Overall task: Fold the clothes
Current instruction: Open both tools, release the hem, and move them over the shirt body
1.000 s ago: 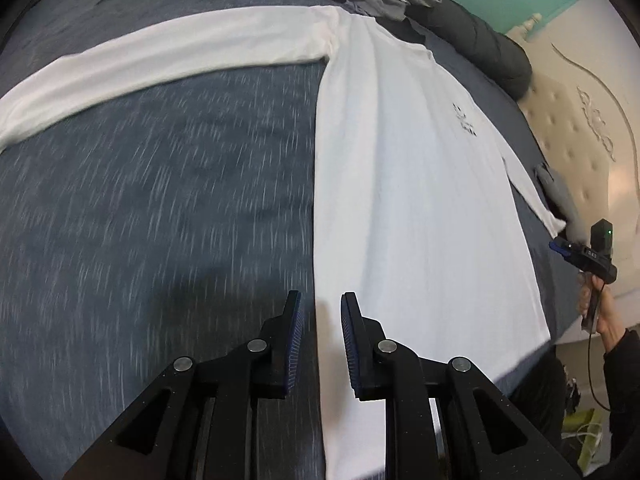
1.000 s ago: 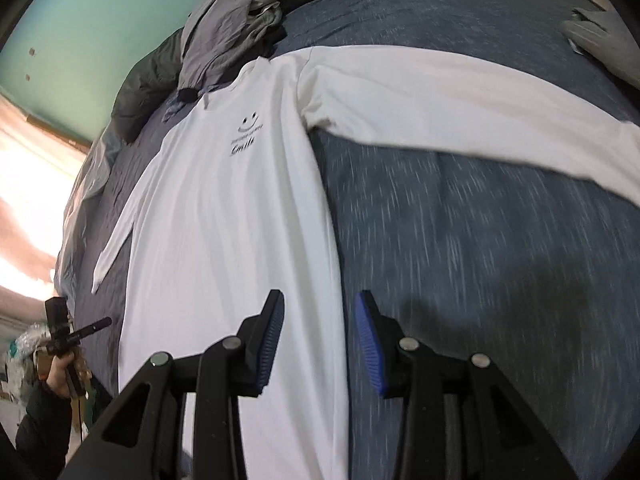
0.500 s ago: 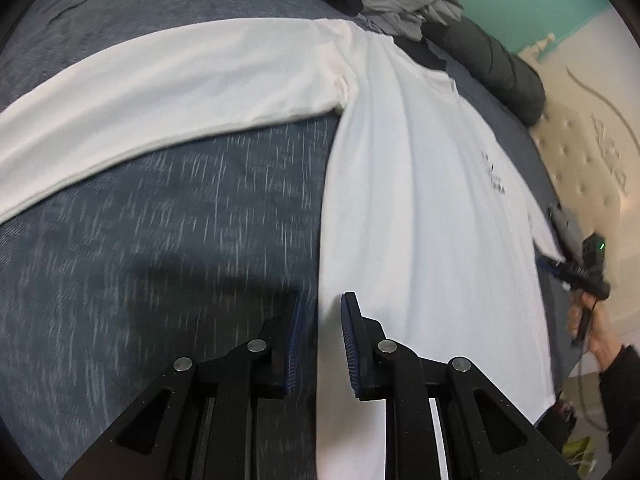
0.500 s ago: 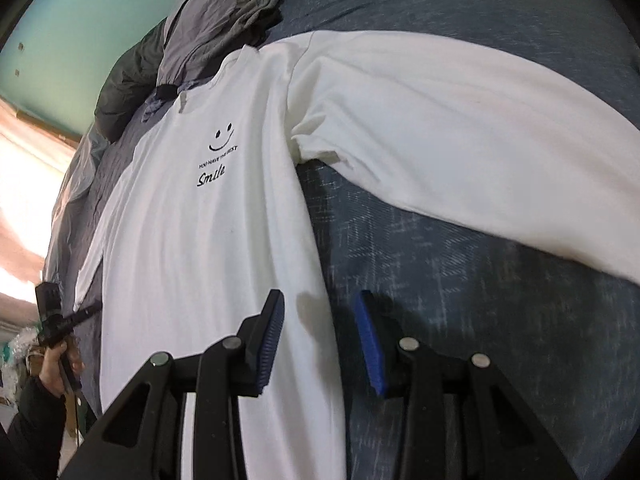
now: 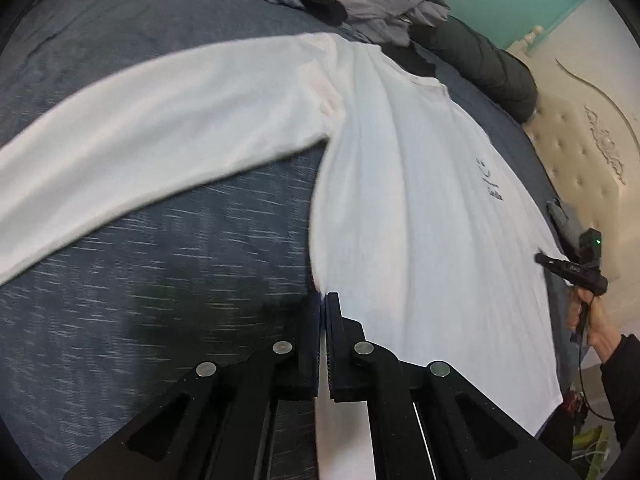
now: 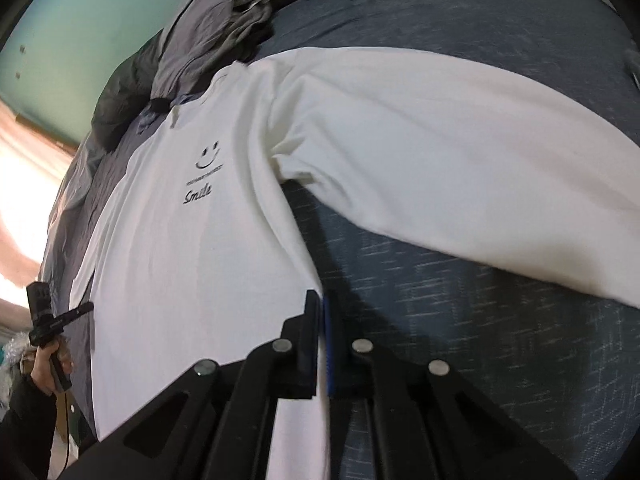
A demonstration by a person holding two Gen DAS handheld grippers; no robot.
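Bedspread (image 5: 168, 264); shirt (image 5: 420, 216) edges between jaws

Likely a bedroom: bed (image 5: 160, 260) (tufted headboard (image 5: 580, 168)), strewn clothes (image 5: 380, 4).

Both the left gripper (image 5: 323, 300) and right gripper (image 6: 321, 300) have just closed, pinching the white shirt's (image 5: 400, 208) side edges.

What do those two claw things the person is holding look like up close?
Both are matte black, angular frames with triangular cut-outs and round silver bolt heads. The left claw and the right claw each end in two flat fingers lined with ribbed blue pads. The handle carries a small green light and a thin black cable; the sleeve is dark.
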